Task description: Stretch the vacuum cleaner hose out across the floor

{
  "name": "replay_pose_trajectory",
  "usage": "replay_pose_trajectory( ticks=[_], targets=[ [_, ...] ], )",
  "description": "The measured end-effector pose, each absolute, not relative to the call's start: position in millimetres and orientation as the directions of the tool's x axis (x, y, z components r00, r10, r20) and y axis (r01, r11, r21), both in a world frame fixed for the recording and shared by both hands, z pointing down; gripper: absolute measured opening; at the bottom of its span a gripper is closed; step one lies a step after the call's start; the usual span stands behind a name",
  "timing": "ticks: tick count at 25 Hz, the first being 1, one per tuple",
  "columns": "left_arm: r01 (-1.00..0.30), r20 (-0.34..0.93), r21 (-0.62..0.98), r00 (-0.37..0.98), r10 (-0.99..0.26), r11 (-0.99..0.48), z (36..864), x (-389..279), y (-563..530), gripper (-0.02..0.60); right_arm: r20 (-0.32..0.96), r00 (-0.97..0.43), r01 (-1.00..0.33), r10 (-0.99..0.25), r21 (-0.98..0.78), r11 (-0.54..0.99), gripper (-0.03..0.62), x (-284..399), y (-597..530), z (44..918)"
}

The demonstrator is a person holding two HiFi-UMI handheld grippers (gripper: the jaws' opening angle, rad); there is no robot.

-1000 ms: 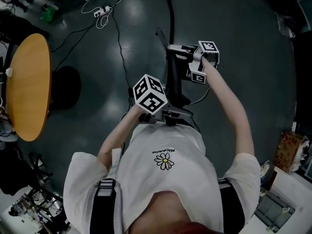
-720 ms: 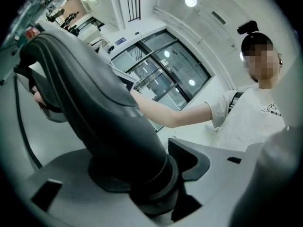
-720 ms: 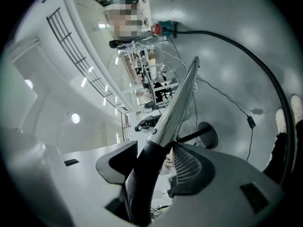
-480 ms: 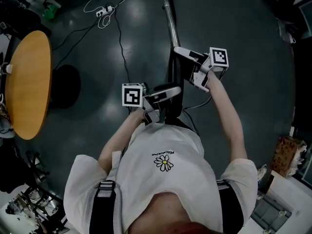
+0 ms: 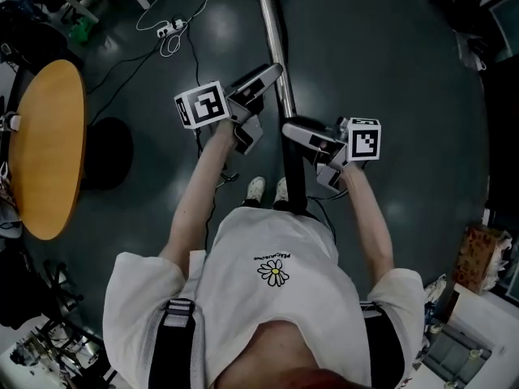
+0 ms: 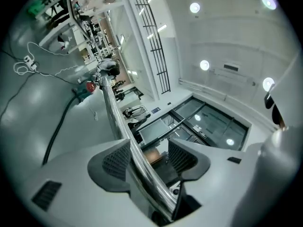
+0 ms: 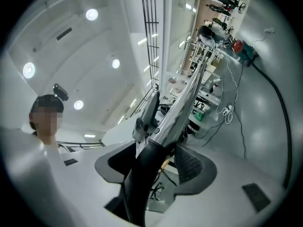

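Evidently both grippers are cradling rather than clamping. Nearest, below the lower end of the metal tube [image 5: 272,31], the black vacuum cleaner hose [image 5: 293,177] runs down toward the person's shoes [image 5: 255,189]. By the look of it, none of the hose lies stretched along the floor yet.

The right gripper [image 7: 154,150] sits where the hose meets the tube. Its jaws have just been opening and stand wide. The black end leans on one jaw with a gap at the other pad, probably loosened to re-seat the hold or let go.

Further along the tube, the left gripper [image 6: 149,145] also has its jaws apart. The tube passes between them against one pad only, seemingly to steer it outward.

Beyond, a white cable [image 5: 169,24] lies left of the tube's far end, and a round table [image 5: 49,136] stands well to the tube's left.
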State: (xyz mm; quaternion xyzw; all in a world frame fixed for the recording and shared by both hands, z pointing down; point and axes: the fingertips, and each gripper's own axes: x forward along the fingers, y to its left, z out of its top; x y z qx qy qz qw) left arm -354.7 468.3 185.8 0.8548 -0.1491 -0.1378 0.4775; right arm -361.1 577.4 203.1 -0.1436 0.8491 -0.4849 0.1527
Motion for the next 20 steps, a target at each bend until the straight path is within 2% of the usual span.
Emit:
replay_pose_trajectory(
  ticks=[4,6,9,13,16,18,20],
  targets=[
    [-0.194,0.004,0.87,0.922,-0.387,-0.454,204.2,-346.4,464.4,0.232,-0.114,-0.9,-0.146,-0.421,-0.83,0.538,0.242,-356.3,598.0,216.1],
    [-0.185,0.02,0.887,0.93,-0.366,-0.423,212.3,-343.0,468.2,0.232,-0.098,-0.909,-0.176,-0.405,-0.792,0.585,0.244,-362.9,614.3,215.8],
    [-0.078,-0.059,0.909,0.949,-0.31,-0.41,201.1,-332.8,472.1,0.239,-0.07,-0.932,-0.195,-0.355,-0.729,0.656,0.244,-373.2,637.6,216.3],
    [0.124,-0.247,0.892,0.939,-0.24,-0.434,162.3,-312.8,474.4,0.239,-0.073,-0.951,-0.173,-0.302,-0.684,0.709,0.244,-380.1,654.3,220.2],
    [0.128,-0.273,0.882,0.924,-0.269,-0.454,152.2,-314.4,478.2,0.205,-0.139,-0.945,-0.129,-0.296,-0.675,0.726,0.242,-379.9,656.5,217.5],
    [0.072,-0.235,0.858,0.935,-0.264,-0.508,150.8,-313.3,486.5,0.202,-0.156,-0.925,-0.16,-0.348,-0.668,0.726,0.242,-369.3,654.0,216.4],
    [0.031,-0.2,0.792,0.957,-0.211,-0.61,143.8,-308.4,504.4,0.202,-0.233,-0.834,-0.213,-0.5,-0.699,0.682,0.242,-337.1,641.8,201.4]
  ],
)
